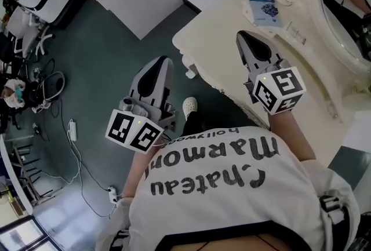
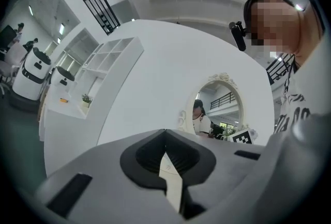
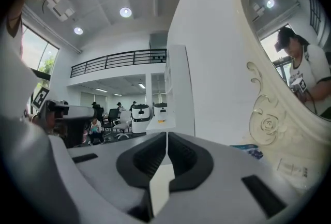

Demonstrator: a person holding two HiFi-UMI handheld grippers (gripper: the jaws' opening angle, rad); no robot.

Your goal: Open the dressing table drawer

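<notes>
The person is standing at the corner of the cream dressing table (image 1: 232, 18), holding both tools out level, probably lining up for a first reach. The right gripper (image 1: 254, 46) is hovering over the tabletop with its jaws pressed together on nothing. The left gripper (image 1: 157, 70) is hanging over the floor beside the table, likewise closed and empty. A small pale knob (image 1: 190, 73) is sticking out below the table's edge, at three o'clock from the left gripper. I take it for the drawer's pull. The drawer itself is sitting closed under the top, so its contents are hidden. A blue booklet (image 1: 265, 9) is lying on top, at twelve o'clock from the right gripper.
</notes>
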